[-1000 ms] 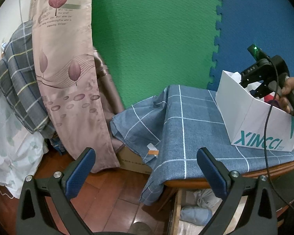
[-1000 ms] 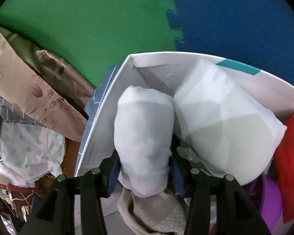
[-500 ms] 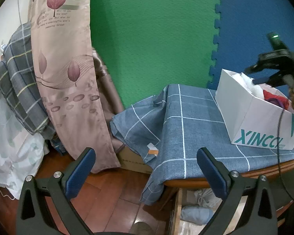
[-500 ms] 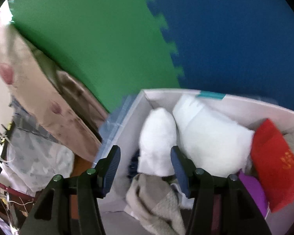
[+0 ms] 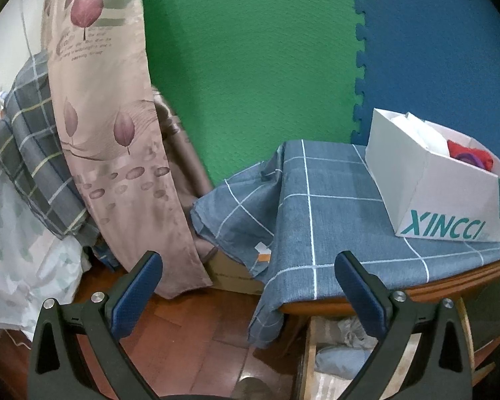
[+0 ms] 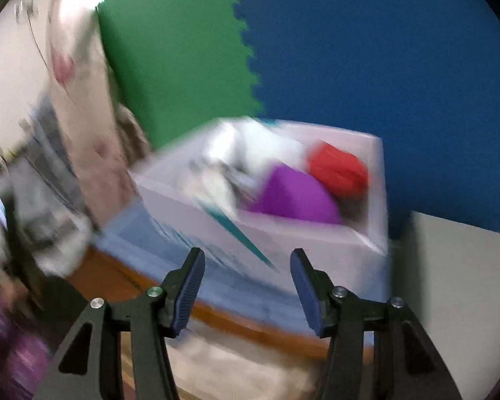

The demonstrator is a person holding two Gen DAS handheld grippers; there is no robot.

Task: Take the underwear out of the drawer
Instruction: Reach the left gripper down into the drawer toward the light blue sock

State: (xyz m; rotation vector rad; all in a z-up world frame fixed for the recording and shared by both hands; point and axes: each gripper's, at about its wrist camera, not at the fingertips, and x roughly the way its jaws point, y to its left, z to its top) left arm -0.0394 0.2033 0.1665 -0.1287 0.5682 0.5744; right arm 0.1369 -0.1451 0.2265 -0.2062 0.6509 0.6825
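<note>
Step in hand: judging by the layout, a fresh reach down into the drawer (image 5: 336, 356) for another piece of underwear.

Where the underwear is: pale grey and bluish bundles (image 5: 341, 360) lie in the open drawer under the table (image 5: 400, 295) edge, at the bottom of the left view; in the right view only a pale blur (image 6: 243, 363) shows there, too smeared to tell apart.

Where the box is: the white box (image 5: 450, 206) stands on the checked cloth (image 5: 320, 200) on top of the table, with white, red and purple rolls inside.

Left tool: the left tool (image 5: 248, 290) is released, jaws wide apart, nothing between them; it looks over the table corner and the floor.

Right tool: the right tool (image 6: 248, 293) is released too, jaws parted and bare; it faces the box's long side, apart from it.

Which way to go: the drawer lies below and nearer than the box for both tools, so the move is downward, under the table edge.

Long axis: cannot tell; the bundles are crumpled and half hidden.

Nearer hand: the left tool's right finger (image 5: 360, 290) sits almost over the drawer mouth, so it looks nearer, though this is hard to call.

Risk: catching the hanging cloth on the way down.
</note>
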